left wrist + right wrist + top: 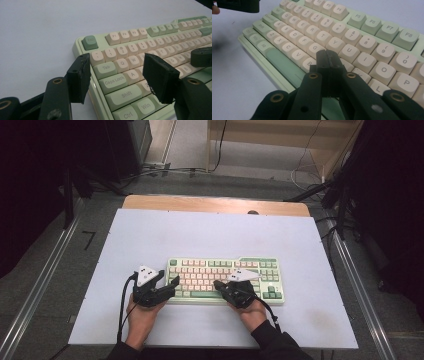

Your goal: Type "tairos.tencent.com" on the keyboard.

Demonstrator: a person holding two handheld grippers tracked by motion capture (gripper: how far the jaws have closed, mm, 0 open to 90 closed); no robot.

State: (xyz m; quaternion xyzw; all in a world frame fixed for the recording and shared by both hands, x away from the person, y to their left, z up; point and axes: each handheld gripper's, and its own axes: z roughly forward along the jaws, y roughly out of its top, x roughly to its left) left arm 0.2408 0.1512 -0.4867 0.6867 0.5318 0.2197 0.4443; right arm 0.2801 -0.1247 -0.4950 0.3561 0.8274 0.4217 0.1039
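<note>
High view: a mint-and-cream keyboard (225, 281) is flanked by the spread left claw (170, 281) and, pressed shut, the right claw (218, 284).

The high view looks forward and down from above the person's side. Each gripper view looks along its jaws, very close. All three share the green-and-cream mechanical keyboard (225, 280) (140, 65) (332, 37), left half.
</note>
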